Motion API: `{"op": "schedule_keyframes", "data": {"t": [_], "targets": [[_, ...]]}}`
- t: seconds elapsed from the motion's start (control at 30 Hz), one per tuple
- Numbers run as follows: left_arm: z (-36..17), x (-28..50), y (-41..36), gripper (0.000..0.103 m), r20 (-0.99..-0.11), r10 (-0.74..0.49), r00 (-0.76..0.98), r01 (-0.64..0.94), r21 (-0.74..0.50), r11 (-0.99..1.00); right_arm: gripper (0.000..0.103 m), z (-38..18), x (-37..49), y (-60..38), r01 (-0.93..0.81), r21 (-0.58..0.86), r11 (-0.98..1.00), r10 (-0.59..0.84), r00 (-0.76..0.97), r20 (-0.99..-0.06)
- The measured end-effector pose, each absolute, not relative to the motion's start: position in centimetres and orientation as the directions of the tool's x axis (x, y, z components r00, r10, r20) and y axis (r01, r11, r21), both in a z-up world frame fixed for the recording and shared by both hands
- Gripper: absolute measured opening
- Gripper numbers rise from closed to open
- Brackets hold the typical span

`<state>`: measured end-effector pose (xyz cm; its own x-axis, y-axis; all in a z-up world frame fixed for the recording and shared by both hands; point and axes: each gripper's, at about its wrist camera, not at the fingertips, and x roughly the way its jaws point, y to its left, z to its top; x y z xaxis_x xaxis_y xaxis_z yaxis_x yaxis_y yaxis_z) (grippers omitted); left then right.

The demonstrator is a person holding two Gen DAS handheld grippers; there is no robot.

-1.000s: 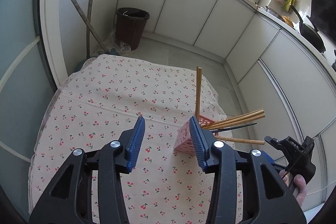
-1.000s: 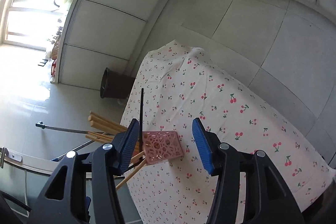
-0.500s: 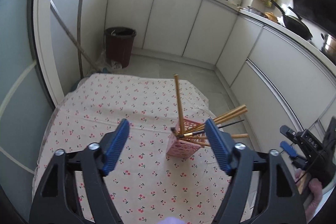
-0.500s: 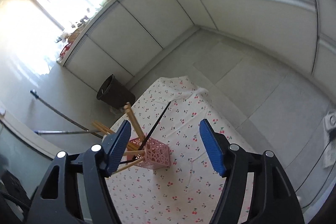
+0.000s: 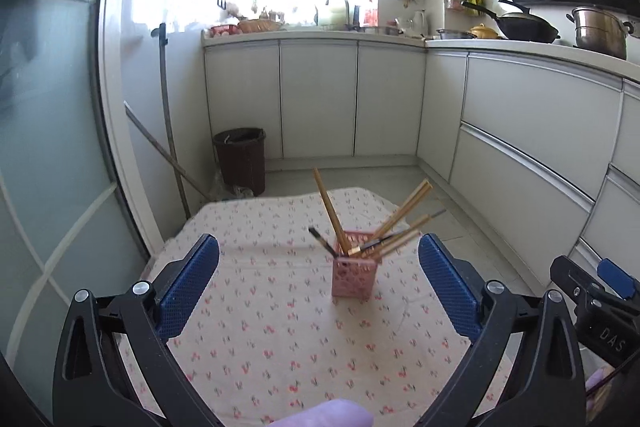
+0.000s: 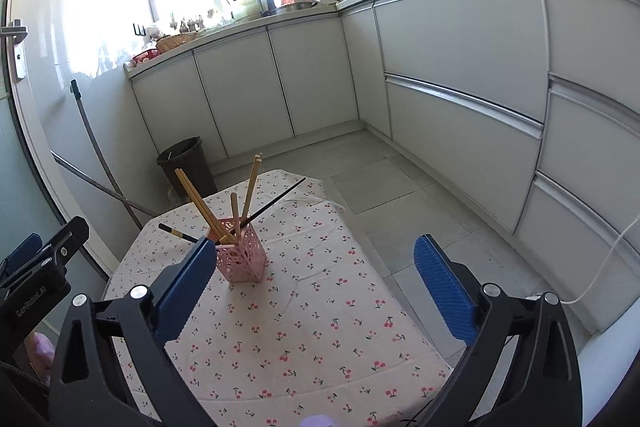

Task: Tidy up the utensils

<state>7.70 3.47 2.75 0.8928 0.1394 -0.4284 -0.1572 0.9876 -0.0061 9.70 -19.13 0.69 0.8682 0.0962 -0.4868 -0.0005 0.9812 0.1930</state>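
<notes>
Right now both of my tools stand wide apart with nothing between their blue ribbed pads: my left gripper [image 5: 319, 275] and my right gripper [image 6: 314, 281] have each just been spreading their jaws, and neither touches anything. Beneath them lies the small table under a cream cloth printed with red cherries [image 6: 320, 327]. Farther along the cloth, toward its far end, the pink perforated plastic square holder [image 5: 354, 275] stands upright, apart from both grippers. Several tan wooden chopsticks [image 5: 330, 213] lean out of it at different angles, and 2 thin black chopsticks [image 6: 276, 201] splay among them. Beyond the table a dark brown round bin [image 5: 241, 159] sits on the grey tile floor beside the white cabinet fronts [image 5: 318, 99].
</notes>
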Motion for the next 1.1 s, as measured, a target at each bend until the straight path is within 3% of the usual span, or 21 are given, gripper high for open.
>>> {"op": "schedule_keyframes", "data": {"t": [0.1, 0.43, 1.1], "targets": [[2.0, 6.3, 2.9, 0.096, -0.466, 0.152, 0.872, -0.163, 0.016, 0.986, 0.096, 0.3, 7.2, -19.5, 0.047, 0.160, 0.986, 0.035, 0.879, -0.475], [1.2, 4.1, 2.2, 0.096, -0.446, 0.135, 0.885, -0.149, 0.002, 0.989, 0.096, -0.5, 5.6, -18.4, 0.043, 0.094, 0.995, 0.007, 0.881, -0.472], [0.3, 4.5, 2.0, 0.096, -0.474, 0.096, 0.875, -0.115, -0.012, 0.993, 0.096, -1.2, 6.4, -18.6, 0.048, 0.119, 0.992, 0.019, 0.860, -0.510]]}}
